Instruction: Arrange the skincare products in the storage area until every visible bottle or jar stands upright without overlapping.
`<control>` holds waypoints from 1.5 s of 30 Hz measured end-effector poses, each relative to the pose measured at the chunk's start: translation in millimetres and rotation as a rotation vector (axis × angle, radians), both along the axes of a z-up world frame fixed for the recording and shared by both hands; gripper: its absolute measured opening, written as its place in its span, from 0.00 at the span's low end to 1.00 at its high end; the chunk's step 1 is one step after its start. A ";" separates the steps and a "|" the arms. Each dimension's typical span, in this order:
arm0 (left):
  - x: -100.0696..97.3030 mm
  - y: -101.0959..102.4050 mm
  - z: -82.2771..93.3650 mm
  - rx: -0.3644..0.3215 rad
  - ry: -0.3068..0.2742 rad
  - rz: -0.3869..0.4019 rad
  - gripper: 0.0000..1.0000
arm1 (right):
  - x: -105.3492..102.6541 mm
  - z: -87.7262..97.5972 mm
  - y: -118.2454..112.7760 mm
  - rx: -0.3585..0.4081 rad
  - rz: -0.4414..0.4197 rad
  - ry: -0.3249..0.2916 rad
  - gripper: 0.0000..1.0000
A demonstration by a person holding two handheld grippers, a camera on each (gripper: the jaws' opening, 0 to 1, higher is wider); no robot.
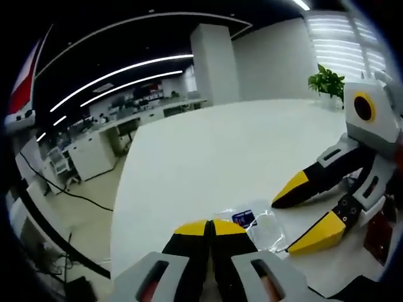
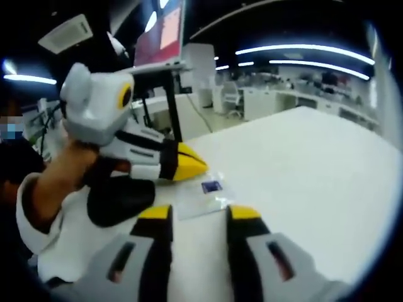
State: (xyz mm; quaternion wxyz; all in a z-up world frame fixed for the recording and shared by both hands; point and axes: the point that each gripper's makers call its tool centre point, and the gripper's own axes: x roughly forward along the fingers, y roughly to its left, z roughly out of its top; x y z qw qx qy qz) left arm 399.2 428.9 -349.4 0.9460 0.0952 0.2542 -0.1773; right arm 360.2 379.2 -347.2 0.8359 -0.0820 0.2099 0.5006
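Left gripper view: the left gripper (image 1: 210, 228) has its jaws pressed together, empty. Just beyond lies a clear packet (image 1: 259, 228) with a blue label, flat on the white table (image 1: 214, 151). Past it, the right gripper (image 1: 310, 212) hovers, jaws apart.

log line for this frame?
left gripper: shut, over clear sachet | right gripper: open, near sachet | sachet flat on white table | no bottles seen

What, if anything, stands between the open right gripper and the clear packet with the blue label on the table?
Nothing visible does. In the right gripper view, bare white table lies between the right gripper and the clear packet. The left gripper, jaws together, sits just beside the packet's far edge.
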 end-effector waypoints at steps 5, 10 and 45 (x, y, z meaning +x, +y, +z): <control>-1.5 -4.1 -0.3 -0.004 -0.003 -0.013 0.00 | -0.7 -0.1 0.3 -0.001 0.000 -0.001 0.34; -0.3 0.6 -0.4 0.000 -0.001 0.000 0.00 | 7.8 -1.3 -3.1 -0.059 -0.014 -0.056 0.36; -5.8 1.1 4.0 -0.141 0.025 -0.016 0.00 | 10.4 3.9 6.2 -0.119 0.059 -0.219 0.24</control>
